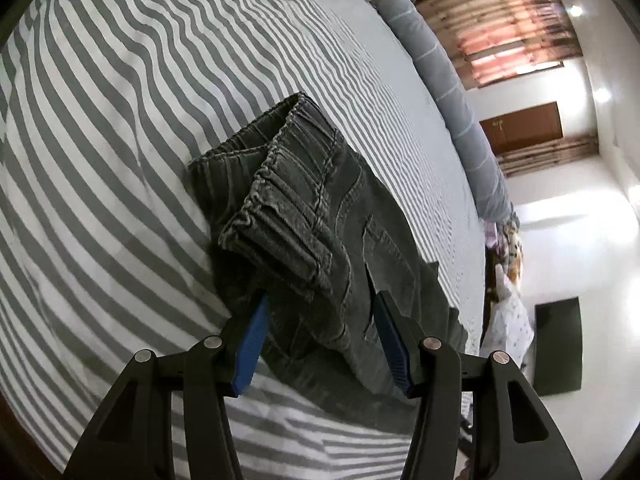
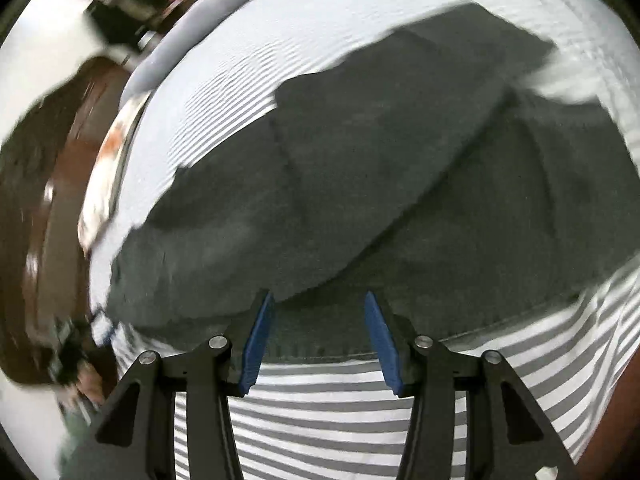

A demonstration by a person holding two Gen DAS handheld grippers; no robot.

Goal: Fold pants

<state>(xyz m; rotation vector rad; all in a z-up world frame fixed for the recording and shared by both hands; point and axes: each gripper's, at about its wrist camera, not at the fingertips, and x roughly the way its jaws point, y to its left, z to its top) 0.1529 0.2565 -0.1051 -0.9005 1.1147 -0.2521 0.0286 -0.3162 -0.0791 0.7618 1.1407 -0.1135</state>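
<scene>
While both grippers stand released, the pants (image 1: pixel 304 216) lie just beyond the left gripper (image 1: pixel 320 304), waistband far; the right gripper (image 2: pixel 318 300) overhangs the near hem.

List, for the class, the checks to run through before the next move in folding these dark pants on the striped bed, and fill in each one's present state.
1. Pants lie on the striped bedsheet: ok.
2. Waistband doubled over on itself: ok.
3. Left tongs open, nothing clamped: ok.
4. Right tongs open over the pants' hem: ok.
5. Fabric smooth, no bunching: not ok, waistband end is lumpy.
6. Legs aligned edge to edge: cannot tell, right wrist view is blurred.
</scene>
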